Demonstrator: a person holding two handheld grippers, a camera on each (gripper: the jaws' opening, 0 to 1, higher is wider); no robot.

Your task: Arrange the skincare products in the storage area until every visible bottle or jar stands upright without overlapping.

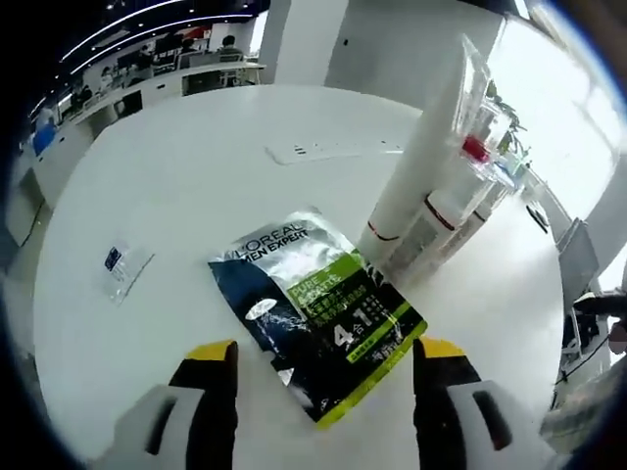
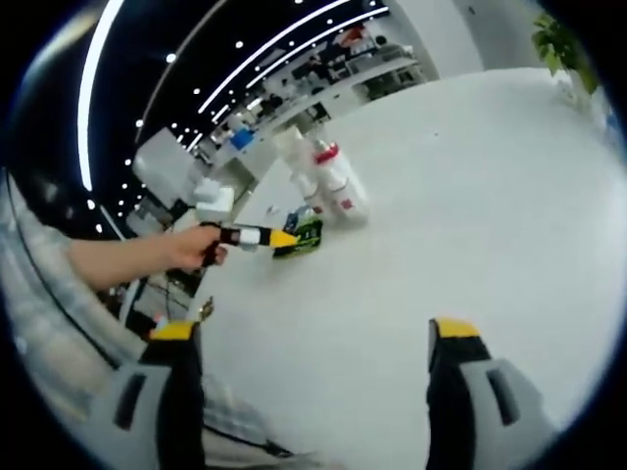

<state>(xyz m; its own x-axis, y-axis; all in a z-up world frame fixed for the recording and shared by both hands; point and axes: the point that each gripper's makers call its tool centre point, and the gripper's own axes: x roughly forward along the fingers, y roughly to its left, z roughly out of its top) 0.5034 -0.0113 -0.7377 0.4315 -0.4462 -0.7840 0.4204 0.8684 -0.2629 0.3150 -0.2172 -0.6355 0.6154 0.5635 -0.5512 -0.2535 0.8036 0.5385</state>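
In the left gripper view my left gripper [image 1: 323,362] is spread wide with nothing between its yellow-tipped jaws, hovering over the white counter [image 1: 196,186]. A dark blue and green sachet [image 1: 318,313] lies flat just ahead, its near corner reaching between the jaws without touching them. At about 1 o'clock from it, a cluster of white tubes and bottles [image 1: 431,186] with red bands stands close together, a tall white tube nearest the sachet. A small clear packet [image 1: 125,266] lies at 9 o'clock, well apart, and a white power strip [image 1: 328,151] sits at 12 o'clock.

In the right gripper view my right gripper [image 2: 313,352] is also wide open and empty above bare counter. Far ahead at 11 o'clock my hand [image 2: 191,245] holds the left gripper beside the sachet and the bottles, which look upright, though they are too small to be sure.
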